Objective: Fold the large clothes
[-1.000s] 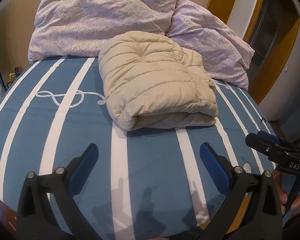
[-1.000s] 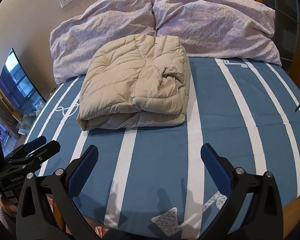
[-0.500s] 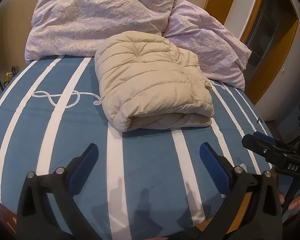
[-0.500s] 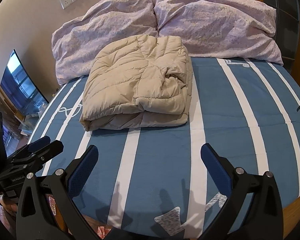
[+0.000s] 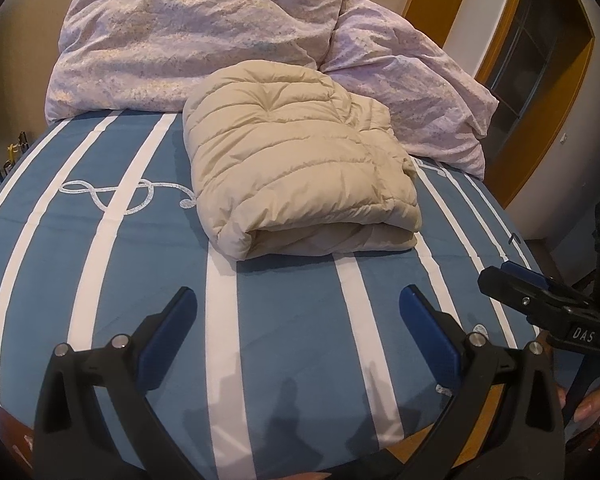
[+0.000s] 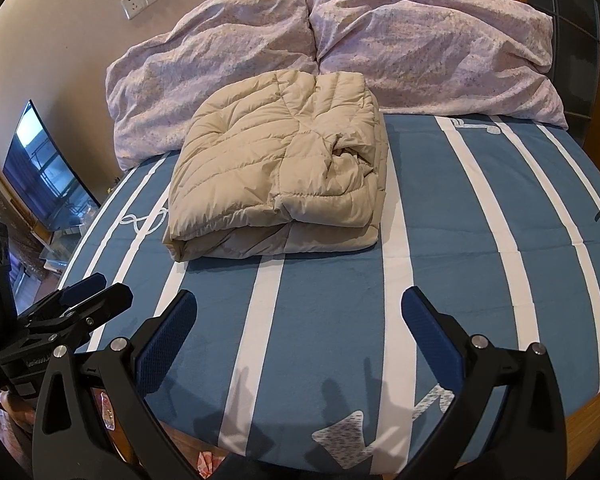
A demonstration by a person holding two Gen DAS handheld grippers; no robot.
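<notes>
Both tongs, left (image 5: 296, 328) and right (image 6: 298, 330), have edged back from the folded puffer jacket (image 5: 296, 172), gaping wide, gripping nothing.

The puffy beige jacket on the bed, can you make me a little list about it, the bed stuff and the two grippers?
jacket: beige puffy jacket, folded into a bundle, lying on the bed cover
bed cover: blue with white stripes
pillows: two pale purple pillows behind the jacket, touching its far edge
left gripper: open, holding nothing, over the near edge of the bed
right gripper: open, holding nothing, over the near edge too
folding: looks finished
</notes>
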